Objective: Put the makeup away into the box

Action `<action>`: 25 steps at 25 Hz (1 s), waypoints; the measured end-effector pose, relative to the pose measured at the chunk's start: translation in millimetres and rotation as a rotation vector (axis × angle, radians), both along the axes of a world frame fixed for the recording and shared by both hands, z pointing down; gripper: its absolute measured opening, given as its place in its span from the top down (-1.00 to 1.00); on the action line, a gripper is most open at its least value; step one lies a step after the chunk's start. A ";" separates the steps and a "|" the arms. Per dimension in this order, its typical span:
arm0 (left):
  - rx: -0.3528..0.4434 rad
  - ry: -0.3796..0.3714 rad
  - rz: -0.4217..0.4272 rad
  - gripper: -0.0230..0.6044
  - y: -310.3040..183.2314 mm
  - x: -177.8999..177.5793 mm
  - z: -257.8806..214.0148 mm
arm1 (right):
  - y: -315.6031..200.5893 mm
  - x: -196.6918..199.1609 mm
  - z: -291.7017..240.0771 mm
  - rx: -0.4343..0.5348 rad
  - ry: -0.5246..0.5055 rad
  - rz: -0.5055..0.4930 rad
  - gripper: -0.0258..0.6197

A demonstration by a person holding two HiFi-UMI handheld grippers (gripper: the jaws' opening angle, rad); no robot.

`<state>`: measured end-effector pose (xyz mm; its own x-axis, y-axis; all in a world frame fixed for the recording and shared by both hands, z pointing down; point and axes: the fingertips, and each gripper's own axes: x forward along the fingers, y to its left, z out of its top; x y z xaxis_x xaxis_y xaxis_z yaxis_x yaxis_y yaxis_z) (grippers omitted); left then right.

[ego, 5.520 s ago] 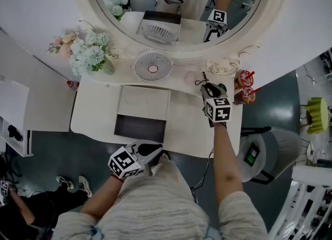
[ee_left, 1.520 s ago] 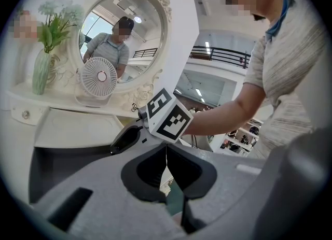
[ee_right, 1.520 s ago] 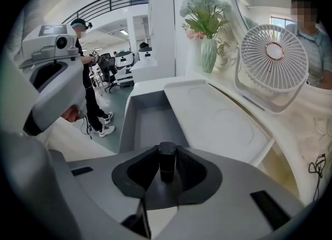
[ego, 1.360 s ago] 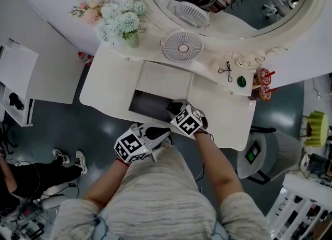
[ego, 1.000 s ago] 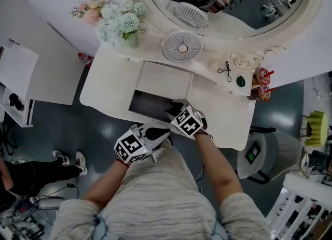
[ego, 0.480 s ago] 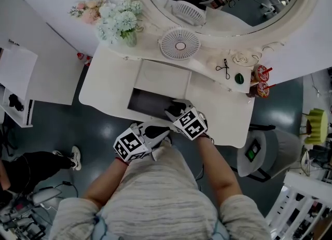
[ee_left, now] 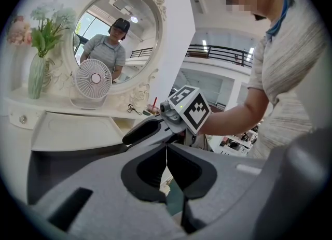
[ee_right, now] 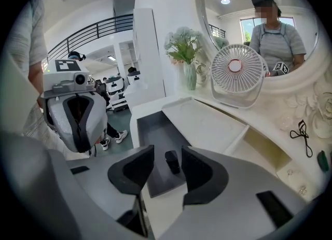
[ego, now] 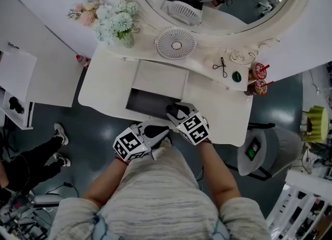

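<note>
The right gripper (ee_right: 167,155) gapes empty over a dark makeup piece (ee_right: 171,161) near the box (ee_right: 150,130) edge, lower centre; the left gripper (ee_left: 166,151) is pinched closed, empty.

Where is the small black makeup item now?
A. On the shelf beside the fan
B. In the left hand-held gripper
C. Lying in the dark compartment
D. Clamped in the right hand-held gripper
C: the black makeup item lies loose in the dark compartment; the right hand-held gripper is open.
</note>
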<state>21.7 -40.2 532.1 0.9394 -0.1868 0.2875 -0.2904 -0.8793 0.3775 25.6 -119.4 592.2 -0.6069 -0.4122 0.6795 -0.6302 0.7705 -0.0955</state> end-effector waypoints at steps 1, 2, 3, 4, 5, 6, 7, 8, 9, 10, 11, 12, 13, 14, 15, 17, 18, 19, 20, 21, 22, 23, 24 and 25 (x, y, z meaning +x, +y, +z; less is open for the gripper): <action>0.001 0.000 0.001 0.88 0.5 0.6 -0.2 | 0.9 1.4 -1.5 0.001 -0.005 0.006 0.44; 0.001 0.000 0.002 0.88 1.0 1.2 -0.4 | 1.7 2.8 -3.1 0.002 -0.011 0.014 0.44; 0.002 -0.001 0.003 0.88 1.6 1.8 -0.4 | 2.7 4.4 -4.7 0.003 -0.018 0.021 0.44; 0.002 -0.002 0.003 0.88 2.2 2.5 -0.4 | 3.9 5.9 -6.4 0.004 -0.025 0.030 0.45; 0.003 -0.003 0.004 0.88 2.6 3.3 -0.5 | 5.3 7.6 -8.1 0.005 -0.031 0.038 0.45; 0.004 -0.003 0.004 0.88 2.9 4.1 -0.8 | 6.8 9.2 -9.7 0.006 -0.038 0.046 0.45; 0.006 -0.004 0.004 0.88 3.1 4.9 -1.2 | 8.4 10.9 -11.1 0.007 -0.044 0.053 0.45; 0.007 -0.004 0.005 0.88 3.2 5.6 -1.7 | 10.2 12.4 -12.1 0.008 -0.049 0.060 0.45; 0.008 -0.004 0.006 0.88 3.3 6.2 -2.1 | 12.0 13.9 -12.9 0.008 -0.052 0.065 0.45; 0.010 -0.004 0.006 0.88 3.3 6.7 -2.5 | 13.8 15.1 -13.6 0.008 -0.054 0.069 0.45; 0.012 -0.005 0.007 0.88 3.2 7.3 -3.0 | 15.3 16.4 -14.4 0.008 -0.057 0.073 0.45; 0.013 -0.005 0.008 0.88 3.1 7.8 -3.4 | 16.6 17.7 -15.5 0.009 -0.060 0.078 0.45; 0.014 -0.006 0.009 0.88 3.2 8.4 -3.7 | 17.9 19.0 -16.7 0.010 -0.065 0.083 0.45; 0.015 -0.006 0.010 0.88 3.2 9.1 -4.0 | 19.2 20.4 -18.0 0.012 -0.070 0.090 0.45; 0.016 -0.006 0.010 0.88 3.4 9.9 -4.3 | 20.4 22.0 -19.6 0.013 -0.075 0.097 0.46; 0.018 -0.005 0.011 0.88 3.6 12.0 -5.2 | 22.6 25.5 -23.1 0.018 -0.086 0.113 0.48; 0.019 -0.005 0.012 0.88 3.7 13.1 -5.8 | 23.5 27.7 -24.7 0.021 -0.090 0.122 0.50; 0.021 -0.005 0.014 0.88 3.8 14.2 -6.4 | 24.4 30.1 -26.2 0.024 -0.093 0.132 0.52; 0.023 -0.005 0.016 0.88 3.9 15.2 -7.0 | 25.3 32.7 -27.6 0.028 -0.095 0.142 0.54; 0.025 -0.005 0.017 0.88 4.0 15.9 -7.6 | 26.4 35.4 -29.2 0.031 -0.099 0.153 0.56; 0.027 -0.006 0.018 0.88 4.2 16.4 -8.1 | 27.8 38.1 -31.2 0.035 -0.106 0.165 0.60; 0.027 -0.007 0.019 0.88 4.5 16.7 -8.3 | 29.5 40.6 -33.5 0.038 -0.114 0.178 0.65; 0.027 -0.007 0.019 0.88 5.0 16.7 -8.4 | 31.5 42.9 -35.9 0.042 -0.124 0.189 0.69; 0.026 -0.008 0.020 0.88 5.7 16.7 -8.3 | 33.7 44.9 -38.2 0.044 -0.135 0.199 0.75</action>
<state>38.5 -34.5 523.8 0.9408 -0.1758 0.2899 -0.2756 -0.8945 0.3519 70.5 -85.7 554.0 -0.5949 -0.5602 0.5764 -0.7540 0.6374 -0.1588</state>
